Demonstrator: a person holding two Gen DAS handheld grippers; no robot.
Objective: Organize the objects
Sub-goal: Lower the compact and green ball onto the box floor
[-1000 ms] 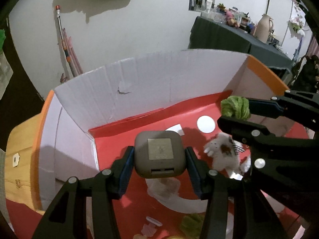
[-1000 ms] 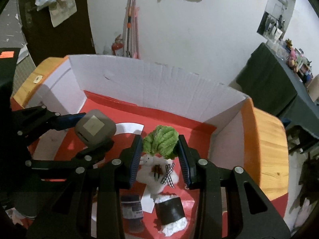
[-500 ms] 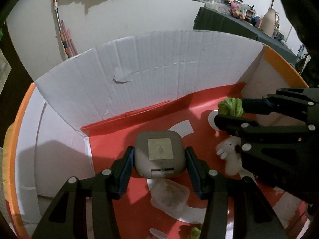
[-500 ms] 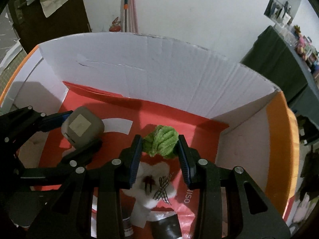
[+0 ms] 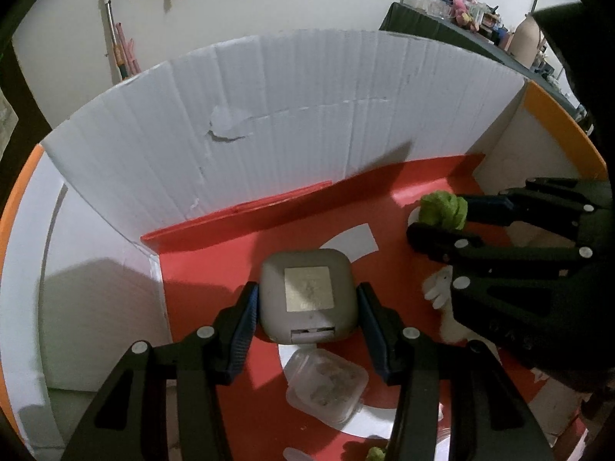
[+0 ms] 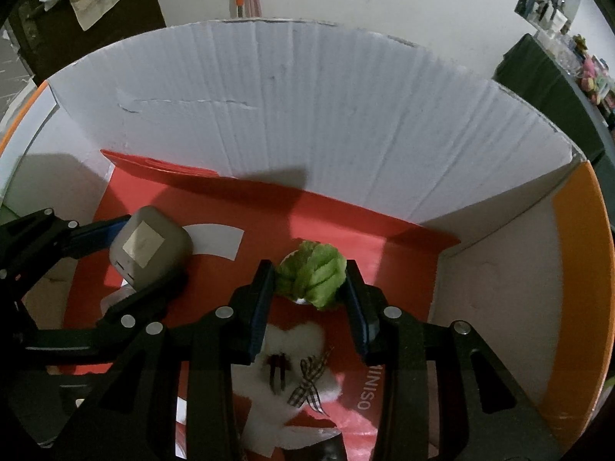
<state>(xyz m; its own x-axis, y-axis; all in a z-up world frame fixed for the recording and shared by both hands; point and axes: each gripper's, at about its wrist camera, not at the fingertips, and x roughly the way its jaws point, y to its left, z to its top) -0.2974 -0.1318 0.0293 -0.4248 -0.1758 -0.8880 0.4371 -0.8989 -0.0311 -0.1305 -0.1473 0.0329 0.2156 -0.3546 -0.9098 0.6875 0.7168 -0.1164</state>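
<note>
Both grippers have dropped deeper into the box [image 5: 292, 123] since the earlier frames; its white back wall now fills most of each view. Grips are unchanged.

Left gripper [image 5: 305, 309]: jaws clenched on the grey case [image 5: 306, 295]. The case sits squarely between the blue pads, label face toward the camera, slot edge toward the gripper body. It hangs above the red floor of the box, nearer the left wall than the right. A clear plastic container [image 5: 326, 386] lies on the floor just below it.

Right gripper [image 6: 310, 288]: jaws clenched on the green yarn ball [image 6: 312, 274]. The ball sits at the fingertips, pressed on both sides, over the red floor near the middle of the box, with the back wall beyond it. A white plush toy [image 6: 296, 361] with a checked bow lies on the floor beneath the fingers, toward the front edge.

In the right wrist view, the grey case appears left of the yarn ball, apart from it.
</note>
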